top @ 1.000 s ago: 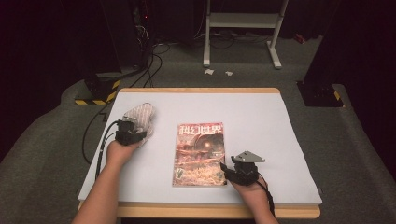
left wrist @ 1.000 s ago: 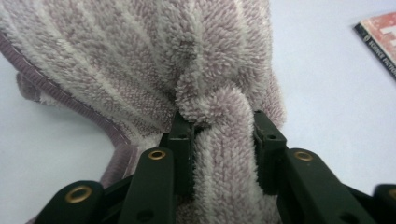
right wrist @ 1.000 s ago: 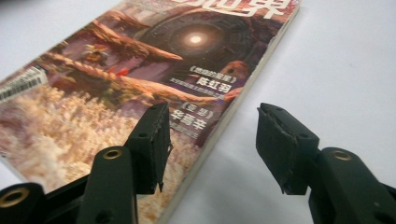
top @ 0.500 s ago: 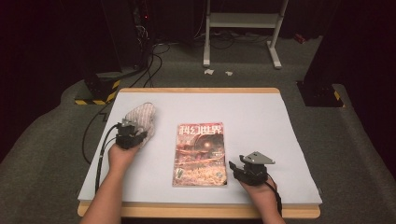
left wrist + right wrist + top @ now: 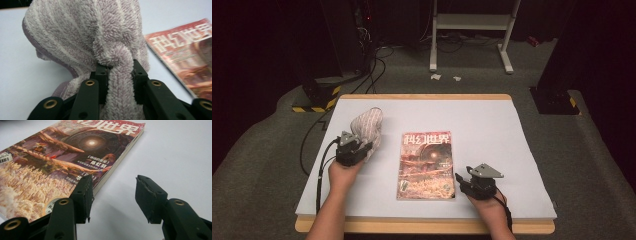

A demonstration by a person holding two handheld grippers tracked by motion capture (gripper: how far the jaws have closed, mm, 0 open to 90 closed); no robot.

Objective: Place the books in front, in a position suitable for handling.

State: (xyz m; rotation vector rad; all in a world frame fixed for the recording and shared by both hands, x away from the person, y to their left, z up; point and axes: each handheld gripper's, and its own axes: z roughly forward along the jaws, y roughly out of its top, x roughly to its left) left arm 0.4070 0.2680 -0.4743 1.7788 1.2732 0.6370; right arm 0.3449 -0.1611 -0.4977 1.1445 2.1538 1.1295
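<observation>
Fluffy grey-and-white striped towel point(image 5: 368, 127), left of the glossy red science-fiction magazine point(image 5: 426, 165), is bunched between the just-closing left gripper point(image 5: 117, 68); the thin fold may slip. Right gripper point(image 5: 113, 195), unclenched, could nudge the magazine's corner.

The high view is taken from above the person's side of the table point(image 5: 522, 130), facing forward and down, so that the whole top is covered from a distance, with the magazine point(image 5: 426, 165) near centre and the towel point(image 5: 368, 127) toward 10 o'clock of it. The left gripper view is taken at very close range along the left gripper point(image 5: 119, 75), with the towel point(image 5: 82, 35) directly ahead and the magazine point(image 5: 185, 52) at 3 o'clock. The right gripper view is set low over the table point(image 5: 175, 152), looking along the right gripper point(image 5: 113, 195), and the magazine point(image 5: 62, 162), shared by all three views, is seen toward 10 o'clock.
</observation>
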